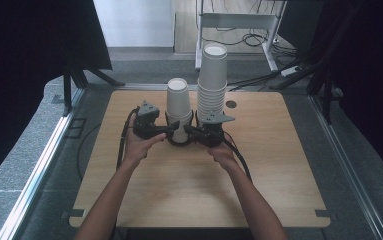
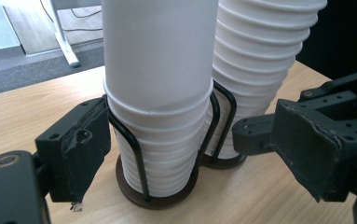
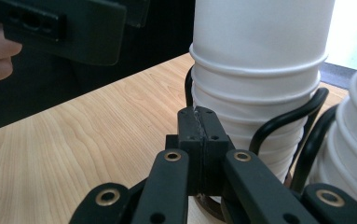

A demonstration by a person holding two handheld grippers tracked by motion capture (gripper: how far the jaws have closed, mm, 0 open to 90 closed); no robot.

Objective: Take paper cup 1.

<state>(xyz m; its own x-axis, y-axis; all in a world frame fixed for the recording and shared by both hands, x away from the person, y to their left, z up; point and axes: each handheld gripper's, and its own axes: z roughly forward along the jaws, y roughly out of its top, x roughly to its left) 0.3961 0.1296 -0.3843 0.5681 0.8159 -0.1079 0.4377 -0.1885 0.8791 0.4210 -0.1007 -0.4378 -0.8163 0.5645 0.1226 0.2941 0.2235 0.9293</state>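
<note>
Two stacks of white paper cups stand in a black wire holder (image 2: 136, 154) on the wooden table (image 1: 179, 190). The shorter stack (image 1: 178, 106) is on the left and the taller stack (image 1: 212, 80) on the right. My left gripper (image 1: 173, 131) is open, and in the left gripper view its jaws straddle the shorter stack (image 2: 160, 116) low down, with the pads (image 2: 80, 149) clear of the cups. My right gripper (image 1: 189, 130) is shut with nothing between its pads (image 3: 199, 126). Its tip sits just in front of the shorter stack (image 3: 255, 70), by the wire loops (image 3: 283, 121).
A metal desk frame (image 1: 239, 22) and cables lie on the floor beyond the far edge. Dark curtains hang at both sides. The near half of the table holds the person's forearms. A small round hole (image 1: 231, 104) sits in the tabletop right of the tall stack.
</note>
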